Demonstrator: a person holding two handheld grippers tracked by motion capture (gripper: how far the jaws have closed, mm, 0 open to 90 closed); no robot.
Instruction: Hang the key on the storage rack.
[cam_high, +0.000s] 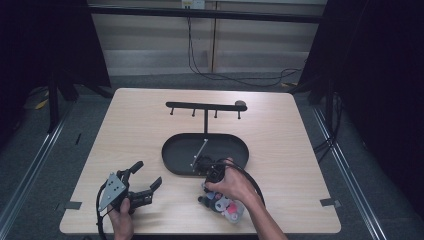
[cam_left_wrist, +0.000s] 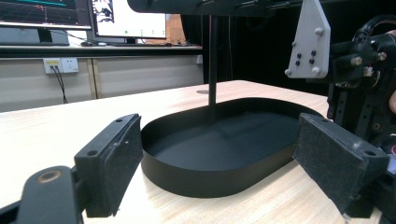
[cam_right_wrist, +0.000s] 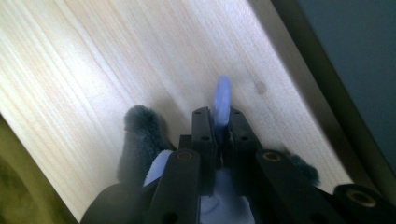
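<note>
A small plush toy (cam_high: 228, 208) in dark grey, pink and white lies near the table's front edge. My right gripper (cam_high: 212, 194), under the person's hand, is over it. In the right gripper view the right gripper (cam_right_wrist: 218, 114) is shut on a thin light-blue flap (cam_right_wrist: 222, 95) of the toy, with dark grey fur (cam_right_wrist: 139, 133) on either side of the jaws. My left gripper (cam_high: 147, 173) rests at the front left, open and holding nothing. The left gripper (cam_left_wrist: 215, 158) faces the black oval tray (cam_left_wrist: 201, 179).
The black oval tray (cam_high: 225, 145) sits mid-table with an upright post and a hooked crossbar (cam_high: 205, 106). A thin silver rod (cam_high: 200, 152) lies slanted in the tray. Bare wood surrounds it. Monitors (cam_left_wrist: 126, 18) stand beyond the table.
</note>
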